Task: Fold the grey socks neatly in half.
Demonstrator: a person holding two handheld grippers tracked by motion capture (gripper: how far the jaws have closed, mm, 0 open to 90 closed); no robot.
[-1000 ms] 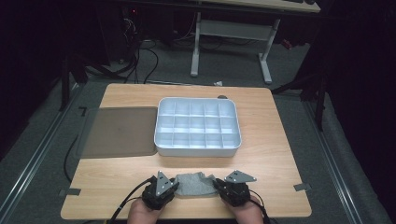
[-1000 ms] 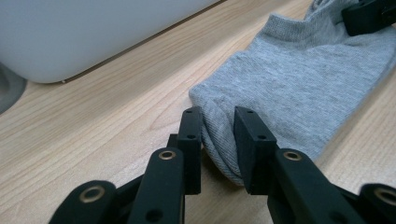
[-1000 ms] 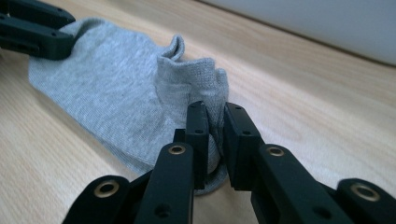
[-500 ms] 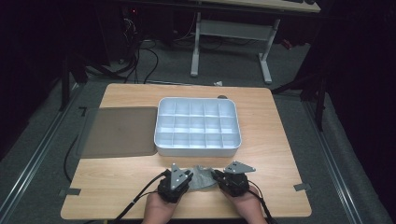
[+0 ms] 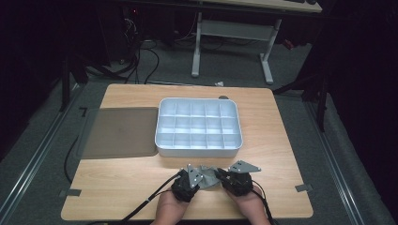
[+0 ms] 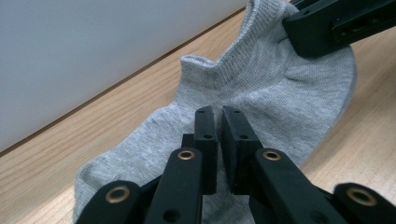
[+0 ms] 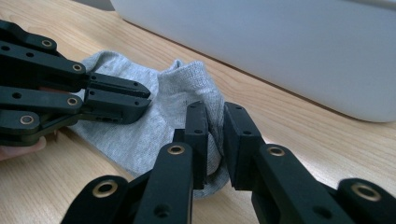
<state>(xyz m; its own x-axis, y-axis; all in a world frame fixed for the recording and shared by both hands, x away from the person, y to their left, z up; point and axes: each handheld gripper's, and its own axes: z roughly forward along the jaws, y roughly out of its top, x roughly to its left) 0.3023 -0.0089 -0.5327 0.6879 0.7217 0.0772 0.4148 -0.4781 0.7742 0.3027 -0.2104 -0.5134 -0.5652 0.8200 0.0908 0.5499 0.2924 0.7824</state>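
Your grey ankle sock (image 5: 207, 175) lay on the wooden table (image 5: 281, 140) near its front edge, just in front of the white compartment tray (image 5: 199, 126) and between your two hands. Your left gripper (image 6: 218, 122) was closed on the sock's middle, its jaws almost together with a fold of fabric pinched between them. Your right gripper (image 7: 215, 122) was clamped on the cuff end, where the knit bunched up between its jaws. In the left gripper view the right gripper reached in from the upper right and sat on the sock's edge; in the right gripper view the left gripper came in from the left, over the flat part of the sock. From the high view, both grippers sat close together with the sock spanning them, and a dark grey mat (image 5: 119, 132) lay beside the tray, to its left.
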